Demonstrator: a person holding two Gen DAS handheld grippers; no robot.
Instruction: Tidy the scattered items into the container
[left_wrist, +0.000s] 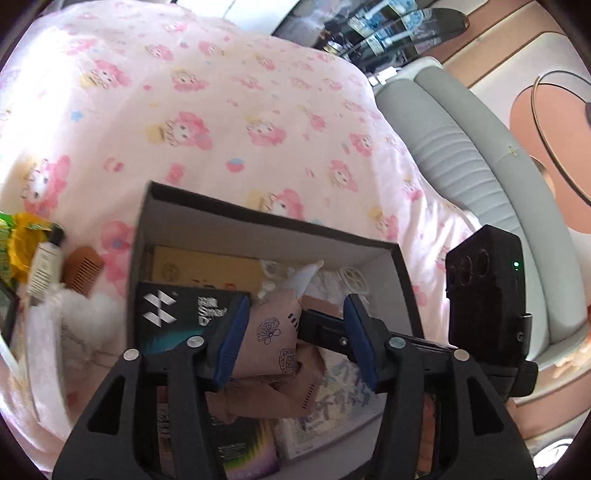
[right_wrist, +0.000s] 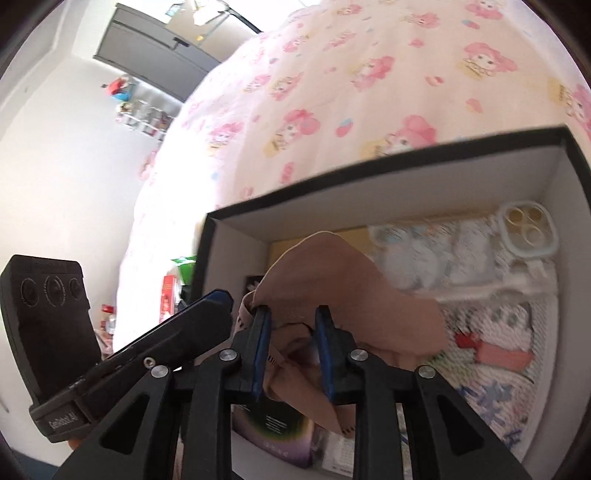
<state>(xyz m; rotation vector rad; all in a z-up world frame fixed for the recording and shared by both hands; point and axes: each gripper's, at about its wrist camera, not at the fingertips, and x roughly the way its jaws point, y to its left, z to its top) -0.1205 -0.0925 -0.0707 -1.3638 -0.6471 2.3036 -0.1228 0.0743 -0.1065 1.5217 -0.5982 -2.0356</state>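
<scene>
Now, left of the black-rimmed cardboard box (left_wrist: 207, 206), a wooden comb (left_wrist: 82, 268) lies on the sheet; left gripper (left_wrist: 295, 332) spread wide above the contents, right gripper (right_wrist: 291, 350) pinching tan crumpled packaging (right_wrist: 332, 291) inside the rim.

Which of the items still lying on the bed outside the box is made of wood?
The small brown comb, beside the white tube; the tube is plastic and the white item below is fluffy.

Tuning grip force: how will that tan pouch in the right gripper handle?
Tan pouch in the right gripper looks floppy: it folds and drapes over the box. Probably light, since a narrow pinch holds it. Creased film may slip.
</scene>
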